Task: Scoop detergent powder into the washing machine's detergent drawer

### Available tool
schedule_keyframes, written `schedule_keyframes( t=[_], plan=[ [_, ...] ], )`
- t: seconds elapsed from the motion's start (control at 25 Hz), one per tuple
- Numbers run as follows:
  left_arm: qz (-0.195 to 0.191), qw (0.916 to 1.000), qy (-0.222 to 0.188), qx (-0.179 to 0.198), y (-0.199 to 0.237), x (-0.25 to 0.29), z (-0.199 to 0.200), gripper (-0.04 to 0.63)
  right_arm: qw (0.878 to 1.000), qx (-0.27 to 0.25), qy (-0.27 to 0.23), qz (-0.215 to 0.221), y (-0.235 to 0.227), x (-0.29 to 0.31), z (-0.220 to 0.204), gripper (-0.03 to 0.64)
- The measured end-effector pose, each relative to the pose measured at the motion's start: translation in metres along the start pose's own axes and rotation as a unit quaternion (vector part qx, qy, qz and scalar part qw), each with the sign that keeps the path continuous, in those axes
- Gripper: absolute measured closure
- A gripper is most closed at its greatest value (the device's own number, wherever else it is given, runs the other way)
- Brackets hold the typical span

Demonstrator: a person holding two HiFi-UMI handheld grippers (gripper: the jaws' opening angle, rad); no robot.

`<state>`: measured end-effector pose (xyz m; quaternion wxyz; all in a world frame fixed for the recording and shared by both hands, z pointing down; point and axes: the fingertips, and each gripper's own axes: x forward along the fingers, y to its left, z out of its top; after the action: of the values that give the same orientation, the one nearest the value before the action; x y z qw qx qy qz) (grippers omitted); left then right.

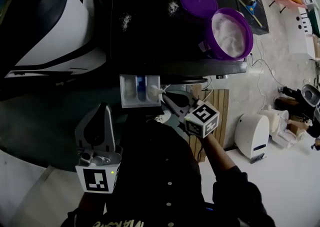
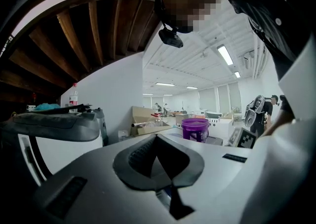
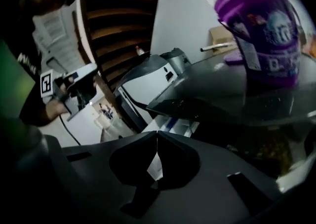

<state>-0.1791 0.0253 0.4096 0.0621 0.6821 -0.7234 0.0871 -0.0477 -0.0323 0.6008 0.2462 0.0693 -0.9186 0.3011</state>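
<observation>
The open purple detergent tub [image 1: 230, 33] [image 3: 266, 35] [image 2: 195, 129], full of white powder, stands on the washing machine's black top [image 1: 150, 36], with its lid [image 1: 198, 1] beside it. The white detergent drawer [image 1: 140, 90] [image 3: 175, 125] is pulled out below. My right gripper [image 1: 166, 95] [image 3: 157, 134] sits at the drawer's right edge, shut on a small white scoop [image 1: 161, 90] whose end reaches over the drawer. A white sliver shows between its jaws. My left gripper [image 1: 103, 107] [image 2: 157, 137] hangs lower left of the drawer, shut and holding nothing.
Spilled powder [image 1: 126, 20] dots the machine's top. A white and black machine [image 1: 55, 26] stands to the left. A wooden panel [image 1: 217, 106] and a small white appliance [image 1: 252, 136] are on the floor to the right. Another person [image 2: 261, 112] stands far off.
</observation>
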Motion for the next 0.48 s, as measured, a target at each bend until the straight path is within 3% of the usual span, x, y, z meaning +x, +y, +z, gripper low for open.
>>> schedule_keyframes(
  t=[0.12,0.24,0.36,0.48],
  plan=[
    [0.001,0.9999,0.01,-0.005,-0.001,-0.002,-0.01,0.591,0.989,-0.144,0.023,-0.013,0.014,0.007,-0.004,0.586],
    [0.001,0.9998,0.016,-0.008,-0.002,-0.002,-0.016,0.591,0.965,-0.258,0.033,-0.03,0.019,0.011,-0.01,0.586],
    [0.0,0.9998,0.021,-0.008,-0.003,-0.003,-0.02,0.591,0.93,-0.363,0.046,-0.046,0.025,0.015,-0.02,0.586],
    [0.001,0.9997,0.024,-0.008,-0.002,-0.004,-0.024,0.591,0.88,-0.469,0.06,-0.053,0.032,0.017,-0.031,0.586]
  ],
)
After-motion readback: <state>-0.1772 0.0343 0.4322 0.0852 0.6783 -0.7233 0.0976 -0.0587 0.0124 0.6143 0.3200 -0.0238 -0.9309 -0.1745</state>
